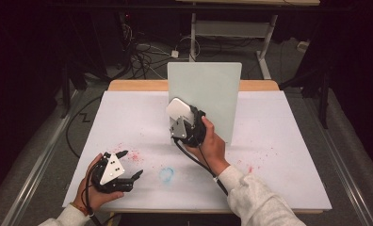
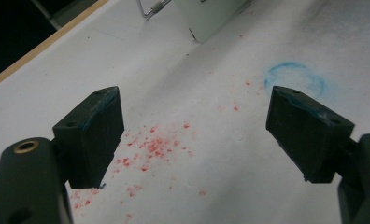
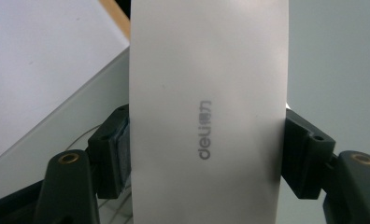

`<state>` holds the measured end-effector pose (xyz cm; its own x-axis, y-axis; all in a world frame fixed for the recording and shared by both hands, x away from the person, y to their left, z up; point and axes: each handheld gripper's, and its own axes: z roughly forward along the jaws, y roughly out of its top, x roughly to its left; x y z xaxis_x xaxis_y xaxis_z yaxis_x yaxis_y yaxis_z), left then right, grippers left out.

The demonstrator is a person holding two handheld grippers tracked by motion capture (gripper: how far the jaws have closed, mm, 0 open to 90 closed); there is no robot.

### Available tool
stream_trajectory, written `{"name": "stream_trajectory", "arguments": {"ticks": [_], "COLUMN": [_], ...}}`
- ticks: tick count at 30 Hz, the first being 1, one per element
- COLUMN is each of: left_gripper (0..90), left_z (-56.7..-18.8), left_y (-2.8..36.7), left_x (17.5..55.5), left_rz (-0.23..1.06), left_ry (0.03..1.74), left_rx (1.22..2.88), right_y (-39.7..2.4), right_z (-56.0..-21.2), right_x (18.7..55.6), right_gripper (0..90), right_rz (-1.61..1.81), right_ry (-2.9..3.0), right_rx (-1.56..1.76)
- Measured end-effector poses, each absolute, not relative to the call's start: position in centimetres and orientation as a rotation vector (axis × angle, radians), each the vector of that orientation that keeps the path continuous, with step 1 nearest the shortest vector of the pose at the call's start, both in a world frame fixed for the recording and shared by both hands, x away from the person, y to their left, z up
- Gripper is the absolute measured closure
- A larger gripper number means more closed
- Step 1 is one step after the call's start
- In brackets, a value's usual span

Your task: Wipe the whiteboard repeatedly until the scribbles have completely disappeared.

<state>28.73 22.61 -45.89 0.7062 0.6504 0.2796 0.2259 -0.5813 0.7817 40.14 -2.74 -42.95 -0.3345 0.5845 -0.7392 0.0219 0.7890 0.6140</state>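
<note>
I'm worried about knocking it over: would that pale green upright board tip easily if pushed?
The pale green upright board probably tips easily: it stands tall and thin on a wire stand. It looks stiff and flat, so it would likely fall whole, not bend.

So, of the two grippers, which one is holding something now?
The right gripper, raised before the upright board, grips a white eraser between its jaws. The left gripper is open above red specks.

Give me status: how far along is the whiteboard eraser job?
Done: right tool is shut on the white eraser, lifted against the upright board. In hand: eraser at the board face; whether it touches is unclear. Left: left tool idles open over red specks and a blue ring on the table.
</note>
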Motion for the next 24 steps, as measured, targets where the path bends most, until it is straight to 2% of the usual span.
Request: {"name": "stream_trajectory", "arguments": {"ticks": [14,24], "left_gripper": [18.5,18.5], "left_z": [-45.9,-45.9], "left_y": [22.4,22.5], "left_x": [28.8,28.9], "left_rz": [0.724,0.728], "left_ry": [0.664,0.668], "left_rx": [2.164,2.167], "right_y": [-4.4,-5.8], "right_z": [-48.5,-49.2], "right_x": [38.0,37.7], "right_gripper": [31.1,31.0], "right_rz": [0.474,0.434], "right_ry": [1.956,1.976], "right_rx": [0.35,0.333]}}
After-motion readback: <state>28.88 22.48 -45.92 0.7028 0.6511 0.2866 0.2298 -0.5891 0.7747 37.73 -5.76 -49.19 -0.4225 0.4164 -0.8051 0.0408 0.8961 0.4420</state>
